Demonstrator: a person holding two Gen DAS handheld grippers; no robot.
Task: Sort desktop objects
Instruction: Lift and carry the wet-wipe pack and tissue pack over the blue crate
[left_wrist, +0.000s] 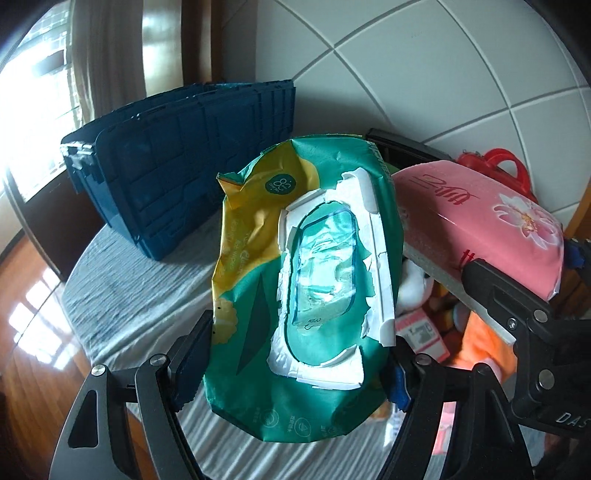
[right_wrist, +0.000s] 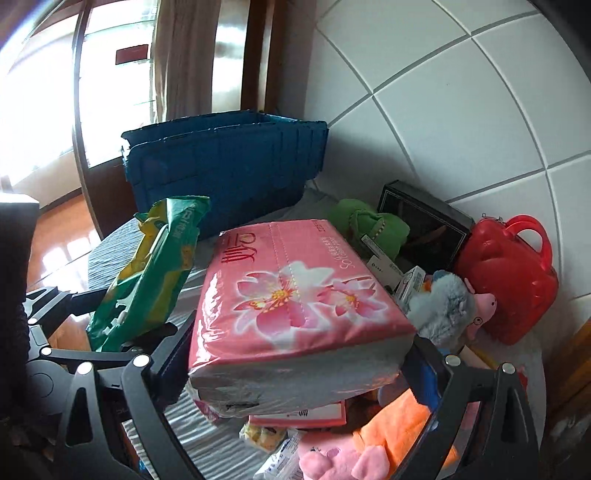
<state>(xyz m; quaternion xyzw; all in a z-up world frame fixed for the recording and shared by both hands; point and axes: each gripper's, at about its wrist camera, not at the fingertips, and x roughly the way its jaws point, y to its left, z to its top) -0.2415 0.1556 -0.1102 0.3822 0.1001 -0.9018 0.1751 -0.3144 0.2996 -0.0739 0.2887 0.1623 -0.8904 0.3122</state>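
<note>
My left gripper (left_wrist: 295, 369) is shut on a green and yellow wet-wipes pack (left_wrist: 295, 277) with a torn white lid frame, held above the table. The pack also shows in the right wrist view (right_wrist: 147, 273), at the left. My right gripper (right_wrist: 299, 354) is shut on a pink tissue pack with flower print (right_wrist: 295, 295), held above the clutter. In the left wrist view the pink tissue pack (left_wrist: 491, 218) and the right gripper's finger (left_wrist: 495, 291) are at the right. A blue plastic crate (left_wrist: 184, 166) stands at the back of the table; it also shows in the right wrist view (right_wrist: 229, 170).
The table has a grey striped cloth (left_wrist: 129, 295). At the right lie a red toy case (right_wrist: 509, 273), a black box (right_wrist: 424, 221), a green plush (right_wrist: 369, 225), a grey-blue plush (right_wrist: 443, 306), an orange cloth (right_wrist: 399, 424) and small boxes. A white tiled wall (right_wrist: 443, 110) is behind.
</note>
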